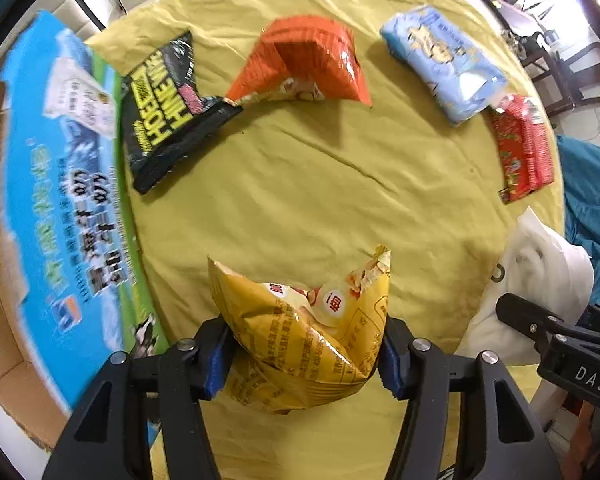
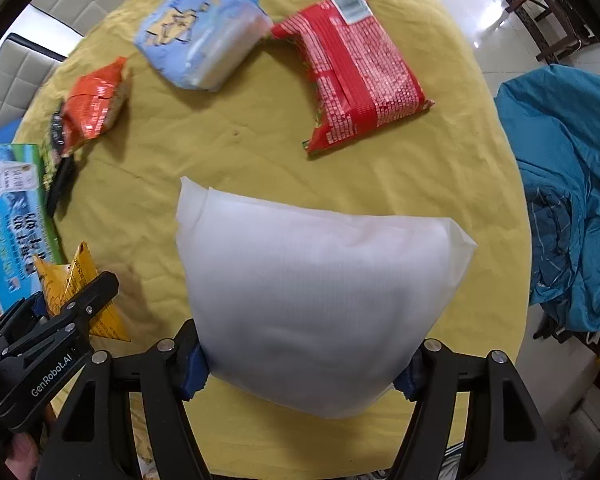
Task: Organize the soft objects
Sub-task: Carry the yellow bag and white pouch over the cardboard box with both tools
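Note:
My left gripper [image 1: 304, 360] is shut on a yellow snack bag [image 1: 304, 336] and holds it above the yellow tablecloth [image 1: 320, 200]. My right gripper [image 2: 304, 364] is shut on a white soft pouch [image 2: 316, 300]; the pouch also shows in the left wrist view [image 1: 540, 280]. On the cloth lie a black snack bag [image 1: 168, 112], an orange bag [image 1: 304, 60], a light blue pack [image 1: 444, 64] and a red pack [image 1: 524, 148]. In the right wrist view the light blue pack [image 2: 200, 36], the red pack [image 2: 356, 72] and the orange bag [image 2: 96, 100] lie farther off.
A blue printed carton [image 1: 60, 200] with open cardboard flaps stands at the table's left edge; it also shows in the right wrist view [image 2: 8, 208]. Blue bedding [image 2: 572, 200] is piled right of the table. Chairs [image 2: 28, 60] stand behind.

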Demonstrator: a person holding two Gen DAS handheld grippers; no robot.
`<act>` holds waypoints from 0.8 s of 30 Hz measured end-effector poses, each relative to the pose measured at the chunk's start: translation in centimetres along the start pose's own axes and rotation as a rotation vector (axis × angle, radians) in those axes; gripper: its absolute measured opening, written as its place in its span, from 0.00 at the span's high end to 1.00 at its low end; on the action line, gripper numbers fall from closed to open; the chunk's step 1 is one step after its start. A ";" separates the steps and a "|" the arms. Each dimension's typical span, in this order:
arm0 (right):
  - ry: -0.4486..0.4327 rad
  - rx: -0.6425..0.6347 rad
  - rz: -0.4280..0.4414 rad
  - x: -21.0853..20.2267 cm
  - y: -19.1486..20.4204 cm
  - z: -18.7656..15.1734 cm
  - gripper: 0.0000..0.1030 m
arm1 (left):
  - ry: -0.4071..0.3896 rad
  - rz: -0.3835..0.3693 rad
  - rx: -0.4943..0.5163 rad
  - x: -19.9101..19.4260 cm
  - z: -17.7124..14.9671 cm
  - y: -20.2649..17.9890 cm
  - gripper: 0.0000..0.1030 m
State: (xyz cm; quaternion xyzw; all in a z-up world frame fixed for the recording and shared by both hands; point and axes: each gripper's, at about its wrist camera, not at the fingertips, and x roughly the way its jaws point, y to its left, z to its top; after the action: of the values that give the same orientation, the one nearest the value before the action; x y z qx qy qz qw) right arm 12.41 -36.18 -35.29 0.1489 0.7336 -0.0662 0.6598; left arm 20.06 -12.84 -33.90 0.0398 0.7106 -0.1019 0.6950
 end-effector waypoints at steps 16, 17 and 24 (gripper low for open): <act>-0.159 -0.132 0.092 -12.4 2.8 -0.9 0.30 | -0.230 -0.074 -0.066 -15.7 -4.1 4.5 0.46; -0.172 -0.148 0.105 -13.2 4.2 -1.1 0.30 | -0.242 -0.074 -0.076 -16.2 -3.7 3.7 0.46; -0.247 -0.262 0.170 -18.5 12.7 -2.5 0.30 | -0.311 -0.099 -0.147 -18.7 -2.9 6.5 0.46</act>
State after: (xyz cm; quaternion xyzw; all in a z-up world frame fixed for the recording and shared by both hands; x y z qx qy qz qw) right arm 15.50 -25.86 -15.45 0.1139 0.6341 0.0680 0.7618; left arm 19.09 -4.32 -15.82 -0.0623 0.6011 -0.0887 0.7918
